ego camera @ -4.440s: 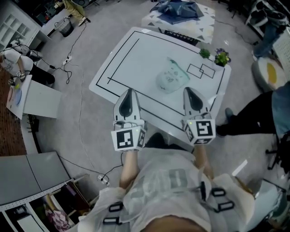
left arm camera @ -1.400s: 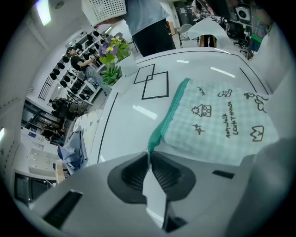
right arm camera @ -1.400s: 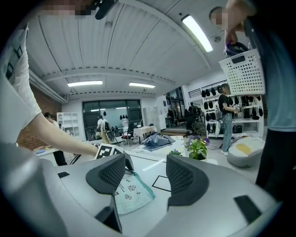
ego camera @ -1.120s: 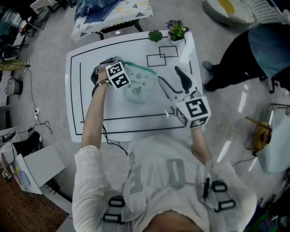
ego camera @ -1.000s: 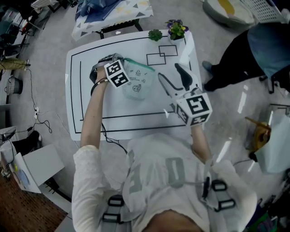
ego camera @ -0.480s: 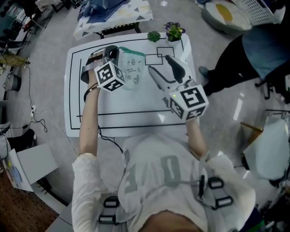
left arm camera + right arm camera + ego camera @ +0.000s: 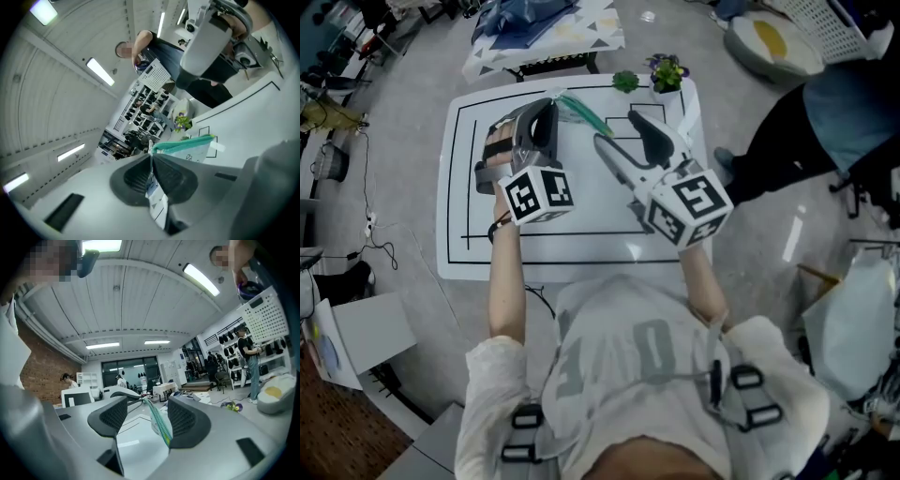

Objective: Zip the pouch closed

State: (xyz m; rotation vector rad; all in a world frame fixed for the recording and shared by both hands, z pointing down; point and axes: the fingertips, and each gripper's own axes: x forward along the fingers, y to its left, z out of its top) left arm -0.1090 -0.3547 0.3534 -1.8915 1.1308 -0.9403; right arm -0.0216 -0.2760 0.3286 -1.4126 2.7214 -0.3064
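Note:
The pale printed pouch [image 7: 581, 112] with a teal zipper hangs above the white table [image 7: 469, 225], lifted by one end. My left gripper [image 7: 551, 105] is shut on that end; in the left gripper view the pouch [image 7: 194, 147] stretches away from the closed left gripper [image 7: 151, 157], zipper edge on top. My right gripper [image 7: 616, 131] stands open to the right of it. In the right gripper view the teal zipper [image 7: 157, 425] runs between the jaws of the right gripper [image 7: 145, 411], close to the right-hand pad [image 7: 185, 420], with a gap to the other pad.
Two small potted plants [image 7: 667, 71] [image 7: 625, 82] stand at the table's far edge, next to black rectangles drawn on the top. A person in dark clothes [image 7: 825, 122] stands right of the table. Another table with blue cloth [image 7: 544, 28] lies beyond.
My left gripper has risen and tilted up, lifting the pouch off the table. My right gripper has risen too and moved left toward the pouch's zipper.

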